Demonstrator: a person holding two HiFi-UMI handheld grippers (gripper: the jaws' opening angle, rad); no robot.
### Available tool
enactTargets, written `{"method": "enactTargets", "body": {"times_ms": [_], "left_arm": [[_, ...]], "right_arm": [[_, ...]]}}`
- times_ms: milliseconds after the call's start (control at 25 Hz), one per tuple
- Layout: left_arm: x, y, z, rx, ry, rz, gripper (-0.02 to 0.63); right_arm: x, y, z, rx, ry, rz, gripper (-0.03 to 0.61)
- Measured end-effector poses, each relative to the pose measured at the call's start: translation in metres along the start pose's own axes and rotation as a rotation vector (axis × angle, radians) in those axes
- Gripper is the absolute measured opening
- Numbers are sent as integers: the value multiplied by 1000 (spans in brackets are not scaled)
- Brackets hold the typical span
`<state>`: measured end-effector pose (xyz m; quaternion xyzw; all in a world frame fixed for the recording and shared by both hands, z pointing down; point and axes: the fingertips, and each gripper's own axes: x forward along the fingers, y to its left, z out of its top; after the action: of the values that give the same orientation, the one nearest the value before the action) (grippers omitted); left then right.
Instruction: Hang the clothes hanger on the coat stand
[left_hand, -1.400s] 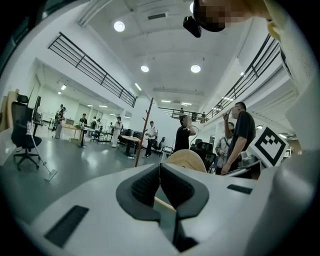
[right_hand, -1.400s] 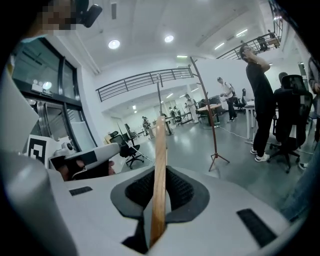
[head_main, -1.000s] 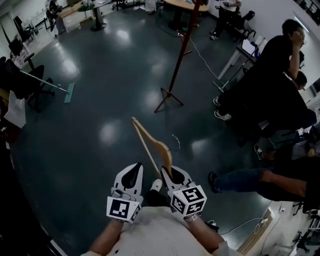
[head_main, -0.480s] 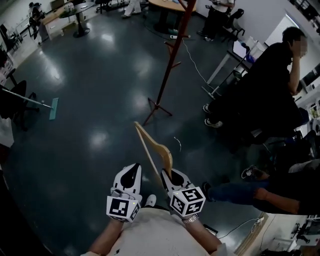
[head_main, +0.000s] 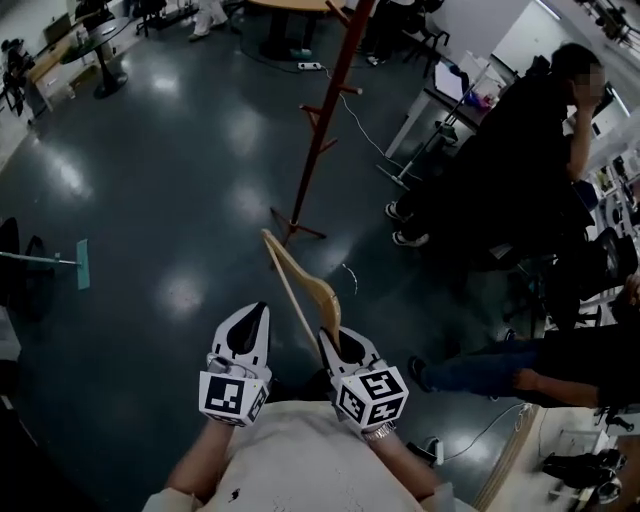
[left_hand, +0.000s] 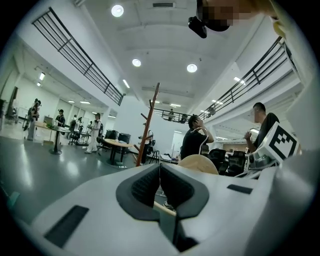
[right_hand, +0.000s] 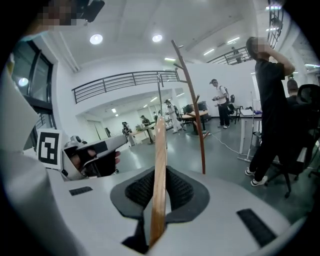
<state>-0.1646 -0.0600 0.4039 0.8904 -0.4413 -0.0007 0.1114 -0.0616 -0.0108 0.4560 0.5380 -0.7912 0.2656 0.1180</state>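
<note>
Right at the body, the left hand-held gripper (head_main: 256, 312) has its jaws pressed flat together with nothing between them. Just beside it, the right hand-held gripper (head_main: 332, 338) clamps the lower end of a light wooden clothes hanger with a thin metal hook (head_main: 320, 295). In the right gripper view the wood (right_hand: 159, 165) stands on edge between the dark pads. The hanger slants up and to the left in the air over the dark glossy floor (head_main: 150, 200), hook out to the right. Low at the right lies a leg in blue jeans (head_main: 480, 365). Further out stands the reddish-brown wooden coat stand (head_main: 318, 130), on splayed feet, well apart from the hanger. Right of it stands a person in black clothes (head_main: 530, 150).
</note>
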Motion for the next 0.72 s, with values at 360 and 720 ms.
{"method": "enactTargets", "body": {"times_ms": [360, 720], "left_arm": [[89, 26, -3, -9, 24, 32, 12], [222, 90, 32, -8, 5, 209, 12]], "right_arm": [[81, -75, 63, 27, -9, 10, 66], [214, -174, 158, -16, 82, 95, 66]]}}
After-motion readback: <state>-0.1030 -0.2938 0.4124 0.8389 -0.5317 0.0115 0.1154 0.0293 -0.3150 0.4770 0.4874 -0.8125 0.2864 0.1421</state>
